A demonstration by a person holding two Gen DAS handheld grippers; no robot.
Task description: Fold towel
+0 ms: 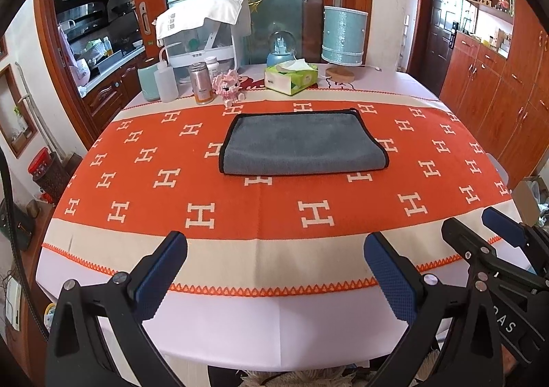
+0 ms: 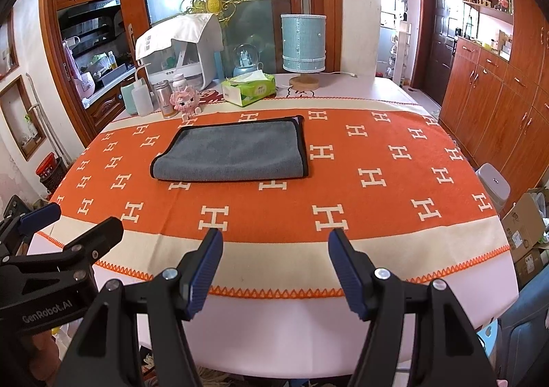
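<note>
A grey towel (image 1: 303,145) with black trim lies folded flat on the orange cloth with white H marks (image 1: 240,212), in the middle of the table; it also shows in the right wrist view (image 2: 233,152). My left gripper (image 1: 274,260) is open and empty, held over the table's near edge, well short of the towel. My right gripper (image 2: 274,256) is open and empty, also at the near edge. Each gripper shows at the side of the other's view: the right gripper (image 1: 480,225) and the left gripper (image 2: 72,222).
At the table's far side stand a green tissue box (image 1: 291,78), a teal lamp (image 1: 343,37), a snow globe (image 1: 281,47), bottles (image 1: 200,83), a pink toy (image 1: 228,85) and a white appliance (image 1: 202,33). Wooden cabinets (image 1: 497,85) line the right wall.
</note>
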